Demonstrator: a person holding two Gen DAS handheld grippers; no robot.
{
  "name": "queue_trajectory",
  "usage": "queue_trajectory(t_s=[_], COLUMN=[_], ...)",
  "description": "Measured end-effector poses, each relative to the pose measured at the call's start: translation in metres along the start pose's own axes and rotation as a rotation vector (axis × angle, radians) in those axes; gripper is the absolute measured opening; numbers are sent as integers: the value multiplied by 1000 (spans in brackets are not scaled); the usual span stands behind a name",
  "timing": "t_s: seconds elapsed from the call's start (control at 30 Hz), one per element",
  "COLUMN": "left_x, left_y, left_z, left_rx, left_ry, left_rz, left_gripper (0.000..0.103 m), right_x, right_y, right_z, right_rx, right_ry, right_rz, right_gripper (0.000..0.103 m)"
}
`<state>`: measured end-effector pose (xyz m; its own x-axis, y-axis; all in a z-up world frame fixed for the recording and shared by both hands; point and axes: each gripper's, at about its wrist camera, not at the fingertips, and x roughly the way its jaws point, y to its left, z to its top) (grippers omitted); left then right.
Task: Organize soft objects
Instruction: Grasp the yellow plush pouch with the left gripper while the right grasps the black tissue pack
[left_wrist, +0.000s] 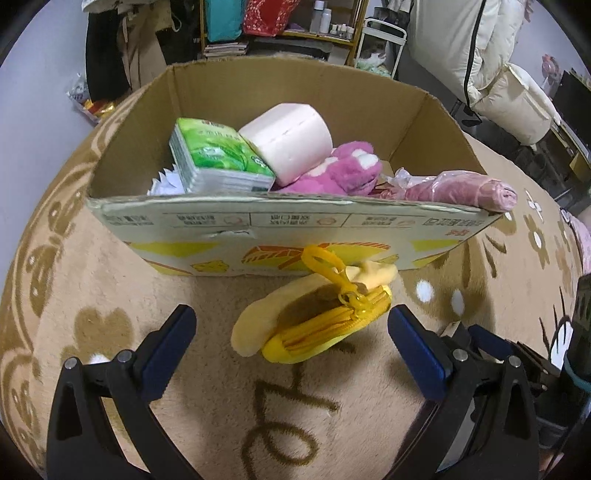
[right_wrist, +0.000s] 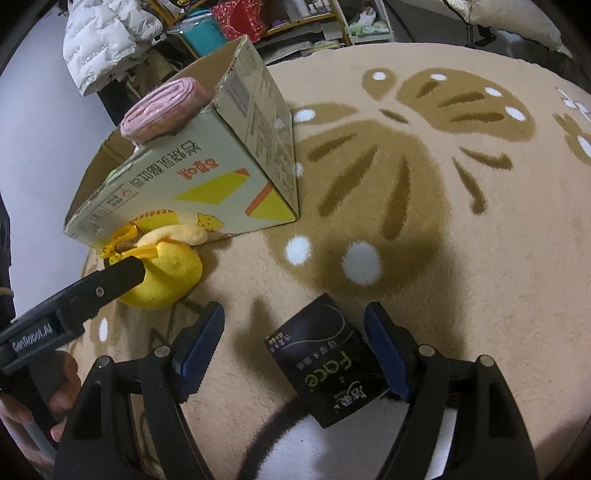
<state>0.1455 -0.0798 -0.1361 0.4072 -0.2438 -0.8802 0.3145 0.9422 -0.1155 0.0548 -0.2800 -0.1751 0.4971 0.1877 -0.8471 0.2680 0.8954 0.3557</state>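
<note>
A yellow plush zip pouch (left_wrist: 314, 321) lies on the rug against the front of a cardboard box (left_wrist: 288, 229). My left gripper (left_wrist: 291, 325) is open, its fingers on either side of the pouch. The box holds a green tissue pack (left_wrist: 218, 158), a white paper roll (left_wrist: 291, 136), a pink plush toy (left_wrist: 343, 170) and a pink wrapped roll (left_wrist: 469, 190) that rests on its front right corner. In the right wrist view my right gripper (right_wrist: 293, 334) is open over a black tissue pack (right_wrist: 325, 362) that lies on the rug beside its right finger. The pouch (right_wrist: 166, 273) and box (right_wrist: 207, 177) show there too.
A beige rug with brown butterfly patterns (right_wrist: 406, 166) covers the floor. Shelves with bottles (left_wrist: 328, 22), hanging coats (left_wrist: 461, 48) and bags stand behind the box. A hand holds the left gripper's handle (right_wrist: 55, 387).
</note>
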Motion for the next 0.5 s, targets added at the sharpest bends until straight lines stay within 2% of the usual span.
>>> queue_trajectory(t_s=[0.3,0.43,0.5], left_x=[7,9,10], left_y=[5,2,-2], left_z=[2,1,0], left_rx=[-43,-39,-26], left_ry=[-5,1,4], left_rz=[-25,-41,-33], left_gripper=[101,82,70], right_x=[6,9,10], right_y=[2,6,11], right_z=[-8,-11,-14], right_rx=[-23,-40,-50], right_ry=[53,71,70], right_rz=[-35,-59,-85], right_gripper=[86,86,78])
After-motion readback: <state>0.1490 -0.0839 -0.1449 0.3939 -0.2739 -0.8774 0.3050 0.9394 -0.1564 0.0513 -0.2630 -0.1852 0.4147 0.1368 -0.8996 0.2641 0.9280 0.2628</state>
